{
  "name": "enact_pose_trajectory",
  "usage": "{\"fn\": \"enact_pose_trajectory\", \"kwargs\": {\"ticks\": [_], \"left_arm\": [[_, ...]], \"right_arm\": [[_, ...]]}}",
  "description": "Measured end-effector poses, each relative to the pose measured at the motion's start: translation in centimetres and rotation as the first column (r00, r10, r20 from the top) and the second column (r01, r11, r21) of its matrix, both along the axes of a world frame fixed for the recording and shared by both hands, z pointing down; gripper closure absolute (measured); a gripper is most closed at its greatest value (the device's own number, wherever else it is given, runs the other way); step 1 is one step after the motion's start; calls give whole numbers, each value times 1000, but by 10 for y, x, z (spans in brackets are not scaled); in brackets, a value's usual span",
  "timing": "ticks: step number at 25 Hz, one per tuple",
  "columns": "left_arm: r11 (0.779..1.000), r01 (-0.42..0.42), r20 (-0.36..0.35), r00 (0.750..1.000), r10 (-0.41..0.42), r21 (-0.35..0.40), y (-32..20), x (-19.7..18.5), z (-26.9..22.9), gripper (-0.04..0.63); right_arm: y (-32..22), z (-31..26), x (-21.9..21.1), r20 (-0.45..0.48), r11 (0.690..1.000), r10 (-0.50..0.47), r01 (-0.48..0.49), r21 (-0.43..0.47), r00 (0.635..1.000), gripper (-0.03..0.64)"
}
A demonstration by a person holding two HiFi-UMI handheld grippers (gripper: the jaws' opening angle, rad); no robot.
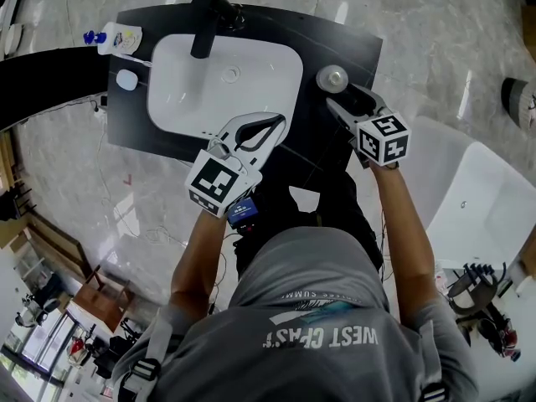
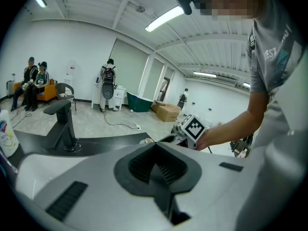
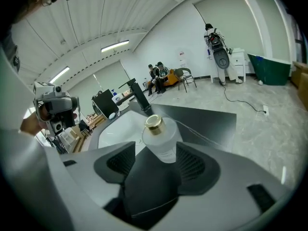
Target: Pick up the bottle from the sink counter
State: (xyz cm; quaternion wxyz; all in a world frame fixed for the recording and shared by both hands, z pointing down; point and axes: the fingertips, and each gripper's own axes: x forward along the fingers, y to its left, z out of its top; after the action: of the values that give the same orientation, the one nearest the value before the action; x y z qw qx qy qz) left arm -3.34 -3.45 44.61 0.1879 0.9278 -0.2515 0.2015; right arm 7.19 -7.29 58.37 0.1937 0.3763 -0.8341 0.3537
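Observation:
A frosted glass bottle (image 1: 332,78) with a gold cap stands on the black sink counter (image 1: 352,44), right of the white basin (image 1: 188,86). My right gripper (image 1: 345,101) sits just in front of it. In the right gripper view the bottle (image 3: 162,139) stands upright between the wide-spread jaws of the right gripper (image 3: 156,152), and the pads do not press on it. My left gripper (image 1: 261,130) hovers over the basin's front edge. In the left gripper view, the left gripper (image 2: 155,149) has its jaws together and holds nothing.
A black faucet (image 1: 208,23) rises behind the basin. A white bottle with a blue cap (image 1: 115,38) lies at the counter's back left corner, and a small white oval (image 1: 127,79) sits near it. A white seat (image 1: 473,203) stands on the floor to the right.

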Motion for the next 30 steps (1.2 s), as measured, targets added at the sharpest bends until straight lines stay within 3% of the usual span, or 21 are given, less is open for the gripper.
{"fn": "enact_pose_trajectory", "kwargs": {"ticks": [9,17,30], "left_arm": [[1000,5,4,1000,-5,-9,-2,-4,5,594],[1000,18,4,1000,-17,-22,-3,-10,10,594],[999,22,12,1000,-21,-42,-6,-10,24,594]], "right_arm": [[-17,3,-6,-37,999,6,-5,45,999,307],[-33,12,-12,-101,997,-1,8,72,995,301],[-44,13,-18,-71,991,-1,10,137,997,293]]}}
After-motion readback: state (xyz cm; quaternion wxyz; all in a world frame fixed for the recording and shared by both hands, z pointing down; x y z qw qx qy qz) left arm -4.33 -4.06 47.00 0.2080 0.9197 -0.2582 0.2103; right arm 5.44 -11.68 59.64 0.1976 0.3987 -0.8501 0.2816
